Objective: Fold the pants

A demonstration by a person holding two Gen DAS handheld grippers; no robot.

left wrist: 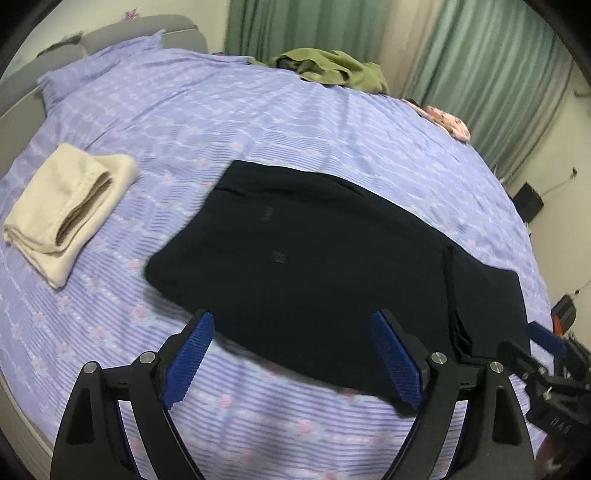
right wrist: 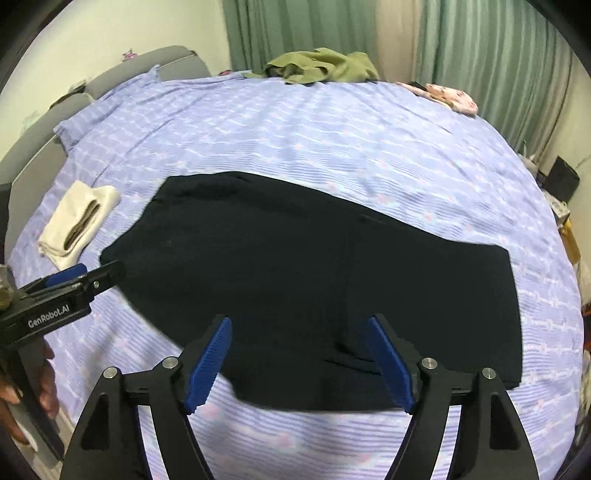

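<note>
Dark navy pants (left wrist: 314, 251) (right wrist: 314, 258) lie flat on the lilac bedsheet (left wrist: 221, 122), folded lengthwise, with a doubled layer at their right end. My left gripper (left wrist: 293, 319) hovers open over the pants' near edge, its blue pads apart and nothing between them. It also shows at the left of the right wrist view, left gripper (right wrist: 85, 277), held by a hand (right wrist: 44, 387). My right gripper (right wrist: 300, 321) stands open above the near edge, with only the cloth below it. In the left wrist view the right gripper (left wrist: 543, 354) sits by the pants' right end.
A folded cream garment (left wrist: 70, 206) (right wrist: 79, 221) lies left of the pants. A crumpled olive garment (left wrist: 328, 68) and a pink patterned item (left wrist: 448, 120) sit at the bed's far edge. A grey headboard (left wrist: 140, 31) runs along the left, green curtains (right wrist: 295, 33) behind.
</note>
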